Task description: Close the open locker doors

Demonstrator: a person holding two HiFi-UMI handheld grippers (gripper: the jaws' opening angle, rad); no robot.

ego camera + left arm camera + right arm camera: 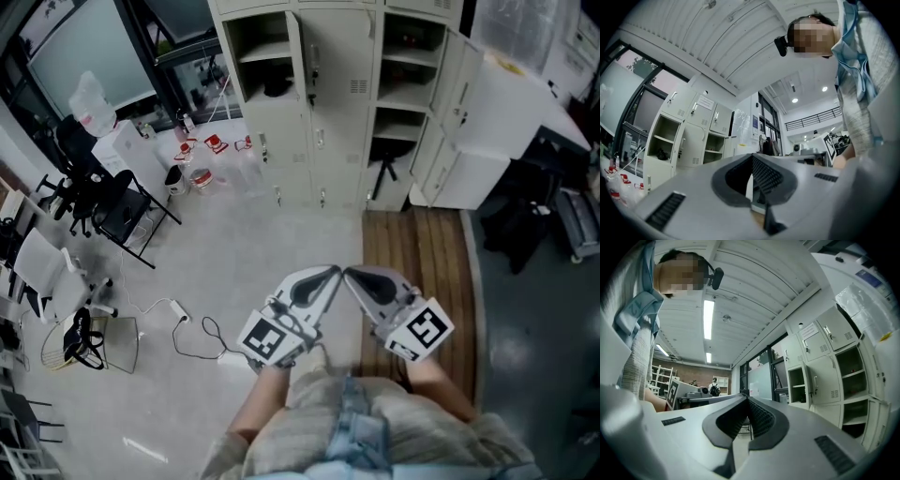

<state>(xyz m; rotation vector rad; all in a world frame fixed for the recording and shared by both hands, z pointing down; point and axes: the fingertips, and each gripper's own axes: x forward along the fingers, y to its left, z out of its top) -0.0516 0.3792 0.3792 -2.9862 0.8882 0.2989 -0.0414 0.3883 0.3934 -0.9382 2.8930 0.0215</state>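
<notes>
On the grey concrete floor (234, 244), near its left edge, a white power strip with a trailing black cable (175, 309) lies just left of the person's line towards the lockers. A foot could catch it on the way over.

The left claw (325, 281) is pressed together with nothing between its jaws, and it is held close to the body, well apart from any door. The tall beige metal locker bank (328, 141) stands along the far edge of the floor. Its upper left compartment is open, and that compartment's narrow door (298, 52) stands edge-on. A small dark object (276, 89) sits on the shelf inside; if it pokes past the shelf front (hard to judge from here), the door would stop short of shutting.

The right claw (361, 279) is likewise pressed together and empty, its tip nearly meeting the left one. Both right-hand compartments are open, with the upper right door (457, 89) and lower right door (429, 159) swung out towards a big white box-like cabinet (506, 103). Those doors sit so near it that a claw may struggle to get behind them. A dark stand-like thing (386, 173) in the lower compartment could also block that door. A hard shove with pressed-together jaws may simply make a door bounce back open.
</notes>
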